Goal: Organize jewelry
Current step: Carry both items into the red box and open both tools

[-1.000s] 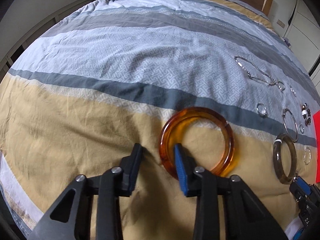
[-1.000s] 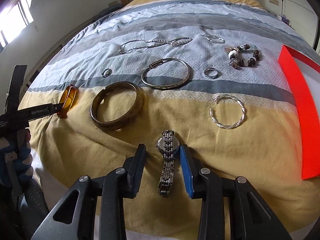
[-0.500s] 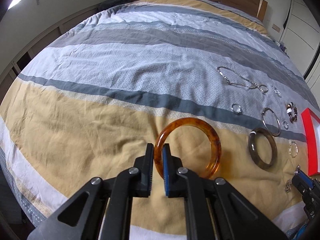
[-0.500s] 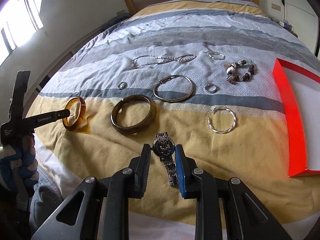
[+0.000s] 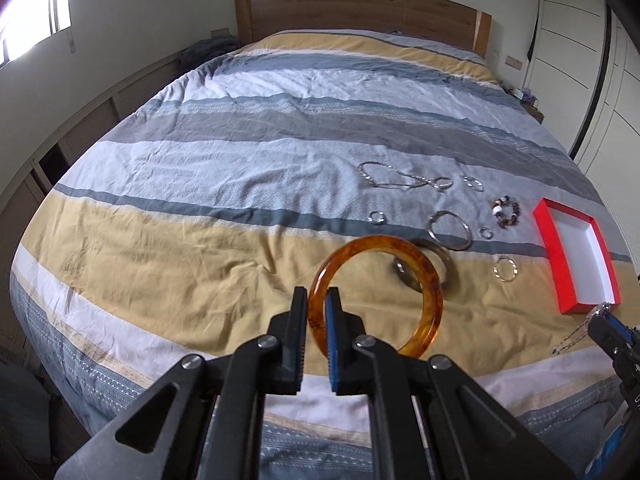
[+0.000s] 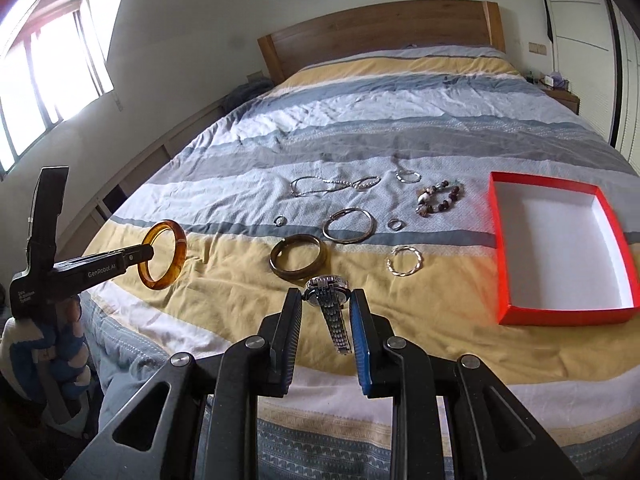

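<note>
Left gripper (image 5: 317, 308): closed to a narrow gap on the rim of the amber bangle (image 5: 420, 264), which is now held on edge, clear of the bedspread (image 5: 180, 264); half a second ago it was only just pinched, low over the yellow stripe.

Right gripper (image 6: 326, 304): closed part-way on the case of the silver watch (image 6: 326, 294); the strap is seen hanging free below the jaws, so the watch has been lifted off the bed.

Change over one second: both jaws were open around pieces lying flat; both pieces have since been gripped and raised, and both cameras have been drawn back and up.

Meaning for the task: two pieces are judged ready to be carried over.

Red box (image 6: 560, 312): open and seemingly nothing in it, to the right on the bed, well apart from both grippers.

Pieces left on the bed: a dark bangle (image 6: 298, 264), a twisted silver hoop (image 6: 404, 266), a thin silver bangle (image 6: 349, 225), two small rings (image 6: 394, 224), a bead bracelet (image 6: 438, 198) and, farthest, a chain necklace (image 6: 320, 185); none appear to have been moved.
</note>
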The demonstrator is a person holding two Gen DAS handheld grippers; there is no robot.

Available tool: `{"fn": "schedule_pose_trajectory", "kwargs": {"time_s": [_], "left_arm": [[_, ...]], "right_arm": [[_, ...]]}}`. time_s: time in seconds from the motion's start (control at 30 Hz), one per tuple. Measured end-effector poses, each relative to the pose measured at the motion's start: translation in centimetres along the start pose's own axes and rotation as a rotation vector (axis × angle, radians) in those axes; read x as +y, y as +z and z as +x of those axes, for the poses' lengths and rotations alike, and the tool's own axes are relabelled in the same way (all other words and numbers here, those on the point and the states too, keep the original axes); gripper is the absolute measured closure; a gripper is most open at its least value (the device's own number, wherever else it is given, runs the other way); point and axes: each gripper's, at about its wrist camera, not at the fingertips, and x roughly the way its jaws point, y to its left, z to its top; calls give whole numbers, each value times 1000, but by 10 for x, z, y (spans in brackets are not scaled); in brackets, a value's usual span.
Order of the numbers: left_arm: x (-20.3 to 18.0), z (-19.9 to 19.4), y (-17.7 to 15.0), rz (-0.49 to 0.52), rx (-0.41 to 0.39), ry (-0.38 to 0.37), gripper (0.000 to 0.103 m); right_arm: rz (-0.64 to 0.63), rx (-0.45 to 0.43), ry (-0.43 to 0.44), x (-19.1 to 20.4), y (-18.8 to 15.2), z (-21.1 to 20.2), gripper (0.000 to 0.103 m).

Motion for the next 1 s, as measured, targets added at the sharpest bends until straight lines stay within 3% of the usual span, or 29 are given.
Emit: {"fn": "schedule_pose_trajectory", "kwargs": {"time_s": [0.23, 0.53, 0.77, 1.0], "left_arm": [[-78, -21, 9, 107, -20, -93, 95], [-199, -9, 29, 241, 0, -216, 95], [-290, 31, 44, 351, 32, -265, 95], [-353, 95, 43, 415, 99, -266, 95]], "right_arm": [[42, -61, -70, -48, 0, -52, 79], [97, -93, -208, -142, 24, -85, 79], [127, -58, -269, -209, 44, -58, 79], [145, 21, -294, -259, 48, -7, 79]]}}
